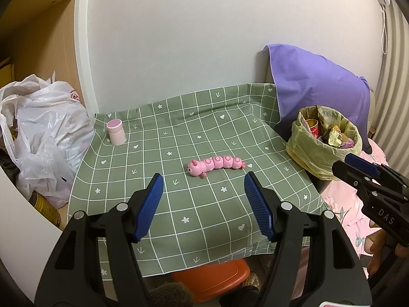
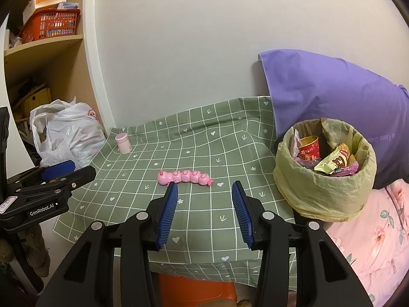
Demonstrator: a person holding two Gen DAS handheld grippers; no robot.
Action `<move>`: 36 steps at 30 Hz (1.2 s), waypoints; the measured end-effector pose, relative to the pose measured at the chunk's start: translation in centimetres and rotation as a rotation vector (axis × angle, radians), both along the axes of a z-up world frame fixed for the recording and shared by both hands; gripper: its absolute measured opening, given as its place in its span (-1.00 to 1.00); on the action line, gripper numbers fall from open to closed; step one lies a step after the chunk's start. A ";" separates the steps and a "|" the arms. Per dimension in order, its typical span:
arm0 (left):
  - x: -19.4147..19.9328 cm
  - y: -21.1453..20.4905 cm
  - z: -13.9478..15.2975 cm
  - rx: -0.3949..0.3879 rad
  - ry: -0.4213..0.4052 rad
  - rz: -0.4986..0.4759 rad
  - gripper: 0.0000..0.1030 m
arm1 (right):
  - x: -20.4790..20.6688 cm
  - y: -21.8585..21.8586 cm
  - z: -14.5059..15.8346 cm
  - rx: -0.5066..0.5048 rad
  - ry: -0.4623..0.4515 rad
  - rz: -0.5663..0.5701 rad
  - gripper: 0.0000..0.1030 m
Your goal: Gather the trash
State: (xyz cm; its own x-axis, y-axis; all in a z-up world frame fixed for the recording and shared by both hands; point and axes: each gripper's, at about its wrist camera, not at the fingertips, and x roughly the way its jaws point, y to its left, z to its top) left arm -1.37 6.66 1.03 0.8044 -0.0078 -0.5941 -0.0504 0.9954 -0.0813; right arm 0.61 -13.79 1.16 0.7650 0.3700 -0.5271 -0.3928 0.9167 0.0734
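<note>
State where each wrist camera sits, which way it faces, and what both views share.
Left wrist: rides the left tongs, looking down across the green checked tablecloth; its open blue pads, the right tongs and fingers at far right show.
Right wrist: rides the right tongs, same heading from further right; its open pads and the left tongs show.
Shared: pink caterpillar toy, small pink cylindrical pot, yellow-bagged full trash bin, purple pillow, white plastic bag.

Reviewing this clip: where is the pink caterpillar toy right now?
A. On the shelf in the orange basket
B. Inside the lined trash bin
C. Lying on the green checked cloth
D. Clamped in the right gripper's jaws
C: the pink caterpillar toy lies flat on the green checked cloth, clear of both grippers and beside the trash bin.
</note>
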 end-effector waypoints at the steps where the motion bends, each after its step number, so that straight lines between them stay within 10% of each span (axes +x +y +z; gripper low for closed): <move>1: 0.0 0.0 0.0 -0.001 0.000 0.000 0.21 | 0.0 0.1 0.0 0.000 0.000 -0.003 -0.19; 36: 0.4 1.0 -0.3 -0.005 0.003 0.008 0.21 | 0.2 0.4 -0.1 -0.001 0.003 -0.009 -0.19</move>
